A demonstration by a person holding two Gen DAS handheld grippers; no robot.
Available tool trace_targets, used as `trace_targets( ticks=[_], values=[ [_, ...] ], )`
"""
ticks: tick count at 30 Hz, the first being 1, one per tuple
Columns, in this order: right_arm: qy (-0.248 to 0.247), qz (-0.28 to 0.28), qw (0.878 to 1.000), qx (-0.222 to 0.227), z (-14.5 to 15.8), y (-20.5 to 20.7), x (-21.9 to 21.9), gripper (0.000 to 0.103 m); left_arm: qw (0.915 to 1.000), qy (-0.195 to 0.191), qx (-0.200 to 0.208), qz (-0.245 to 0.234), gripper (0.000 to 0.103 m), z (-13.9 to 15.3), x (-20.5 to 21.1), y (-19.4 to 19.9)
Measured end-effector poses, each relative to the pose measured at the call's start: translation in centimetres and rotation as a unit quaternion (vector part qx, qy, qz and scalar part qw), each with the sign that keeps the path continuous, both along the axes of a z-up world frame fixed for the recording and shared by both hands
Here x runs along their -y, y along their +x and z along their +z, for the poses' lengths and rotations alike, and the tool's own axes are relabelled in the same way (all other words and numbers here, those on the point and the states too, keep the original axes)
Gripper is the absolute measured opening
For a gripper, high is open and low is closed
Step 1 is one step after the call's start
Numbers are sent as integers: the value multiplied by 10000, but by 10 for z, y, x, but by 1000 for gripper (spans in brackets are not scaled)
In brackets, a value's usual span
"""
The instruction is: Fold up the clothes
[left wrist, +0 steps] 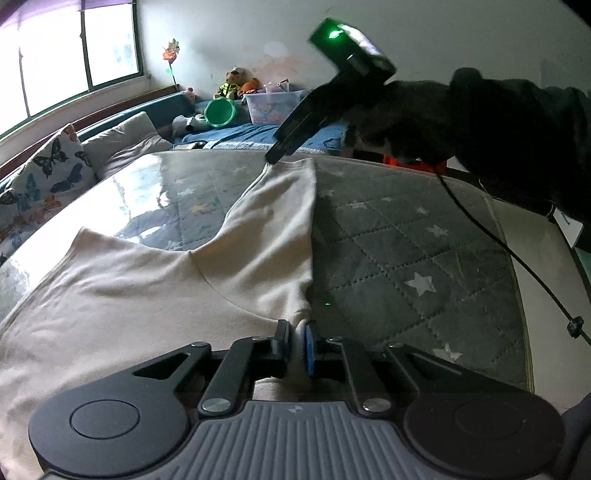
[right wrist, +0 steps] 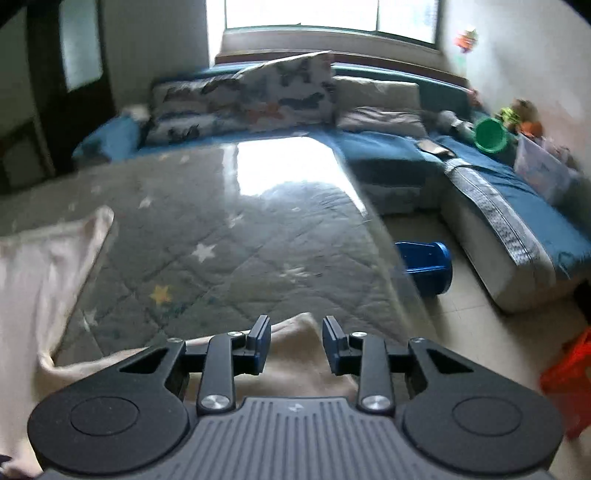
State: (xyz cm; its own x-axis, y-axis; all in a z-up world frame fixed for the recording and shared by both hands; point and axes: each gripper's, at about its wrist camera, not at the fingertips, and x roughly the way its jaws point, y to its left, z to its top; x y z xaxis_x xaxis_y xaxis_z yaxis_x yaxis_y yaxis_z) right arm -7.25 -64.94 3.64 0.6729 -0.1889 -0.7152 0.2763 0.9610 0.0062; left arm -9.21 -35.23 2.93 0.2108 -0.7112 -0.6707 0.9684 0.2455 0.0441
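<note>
My left gripper (left wrist: 295, 341) clamps a bunched edge of the cream garment (left wrist: 147, 280) lying on the quilted table cover (left wrist: 406, 240). My right gripper (right wrist: 294, 343) stands open above another corner.

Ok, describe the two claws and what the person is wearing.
Both claws are alike: the left claw and right claw have black linkages, round black hubs, blue pads and a ribbed grey body. The right unit carries a green light and a thin black cable. The sleeve is black.
</note>
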Motion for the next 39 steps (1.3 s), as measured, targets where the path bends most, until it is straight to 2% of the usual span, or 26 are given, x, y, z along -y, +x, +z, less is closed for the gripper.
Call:
trace_targets(
  ticks=[5, 9, 12, 14, 18, 23, 24, 26, 28, 31, 34, 39],
  values=[
    [-277, 214, 9994, 0, 2, 4, -18, 31, 9997, -235, -112, -29, 31, 14, -16, -5],
    [-498, 385, 9980, 1, 3, 8, -33, 31, 9972, -704, -34, 247, 33, 43, -57, 1],
    [-446, 964, 9941, 218, 18, -8, -62, 31, 9945, -777, 270, 647, 33, 57, -94, 8],
    [-295, 1408, 9892, 282, 21, -16, -83, 31, 9937, -596, 355, 875, 33, 59, -114, 13],
    [-112, 2409, 9700, 290, 22, -30, -140, 31, 9932, -267, 285, 1100, 33, 51, -137, 11],
    [43, 3399, 9403, 129, 16, -43, -200, 31, 9960, -132, 267, 838, 33, 40, -141, -12],
    [98, 3549, 9348, 79, 17, -46, -210, 31, 9964, -148, 256, 793, 35, 39, -140, -15],
    [164, 3789, 9253, 34, 17, -54, -221, 31, 9968, -153, 281, 738, 50, 36, -134, -19],
    [205, 3997, 9164, -17, 18, -63, -230, 39, 9970, -157, 341, 676, 55, 34, -132, -23],
    [144, 4182, 9082, -92, 15, -74, -238, 42, 9975, -41, 360, 604, 55, 27, -127, -25],
    [-104, 4249, 9051, -114, 8, -81, -246, 42, 9974, 98, 466, 547, 54, 20, -123, -27],
    [-218, 4166, 9087, -163, 2, -81, -247, 41, 9973, 192, 505, 498, 34, 14, -122, -26]
  ],
)
